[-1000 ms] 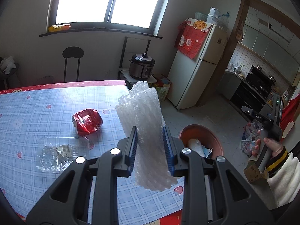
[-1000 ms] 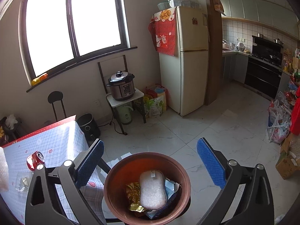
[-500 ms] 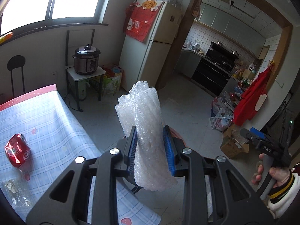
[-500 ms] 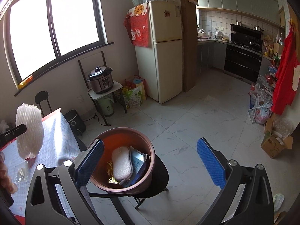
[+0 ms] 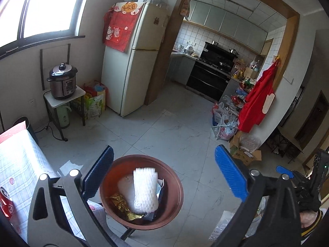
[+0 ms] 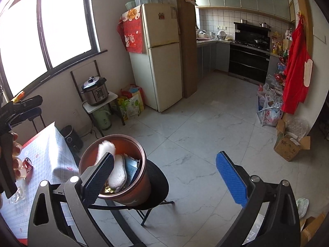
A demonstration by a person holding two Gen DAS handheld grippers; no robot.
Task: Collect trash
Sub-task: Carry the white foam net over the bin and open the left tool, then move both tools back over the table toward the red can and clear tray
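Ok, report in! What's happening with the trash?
Left hand-held gripper opening, nothing between jaws. Right hand-held gripper open, empty. Foam net in bin. Nothing in the way.

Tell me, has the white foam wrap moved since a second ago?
Yes. The foam wrap has left the opening left gripper and now lies in the brown bin, no longer above the table.
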